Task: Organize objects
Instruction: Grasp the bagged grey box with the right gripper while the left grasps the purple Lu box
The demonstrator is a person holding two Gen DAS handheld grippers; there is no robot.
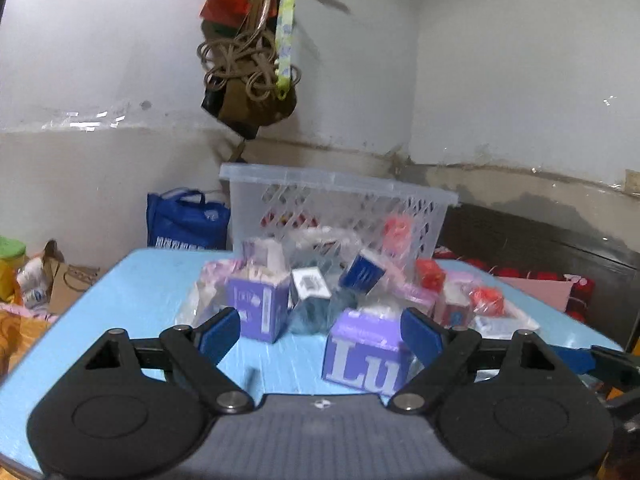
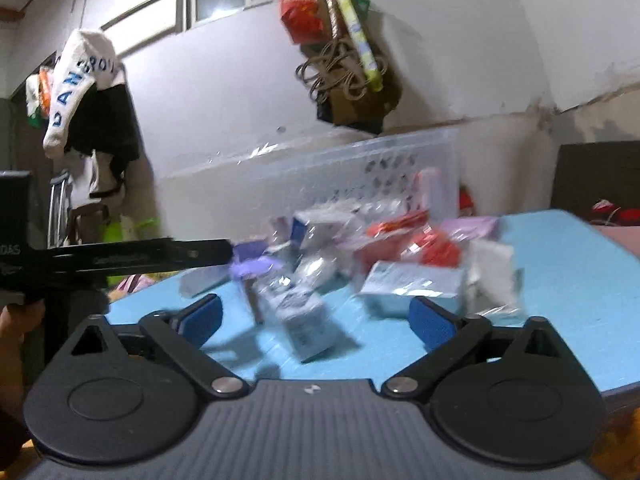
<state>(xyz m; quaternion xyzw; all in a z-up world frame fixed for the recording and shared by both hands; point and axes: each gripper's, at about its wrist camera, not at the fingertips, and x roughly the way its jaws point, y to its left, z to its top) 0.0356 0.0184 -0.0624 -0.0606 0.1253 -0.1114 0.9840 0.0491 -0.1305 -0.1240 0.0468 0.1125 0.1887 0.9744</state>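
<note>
A heap of small boxes and packets lies on a light blue table (image 1: 132, 296). In the left wrist view, my left gripper (image 1: 320, 332) is open above the table's near side, with a purple "Lu" box (image 1: 362, 354) just inside its right finger and another purple box (image 1: 258, 304) beyond its left finger. A clear plastic basket (image 1: 336, 200) stands behind the heap. In the right wrist view, my right gripper (image 2: 316, 320) is open and empty, with a white and blue box (image 2: 304, 320) on the table (image 2: 560, 280) between its fingers. The view is blurred.
A blue bag (image 1: 184, 220) stands behind the table's far left corner. Bags and rope hang on the wall (image 1: 248, 60). The other gripper's black arm (image 2: 120, 258) crosses the left of the right wrist view. Clothes (image 2: 80, 92) hang on the left.
</note>
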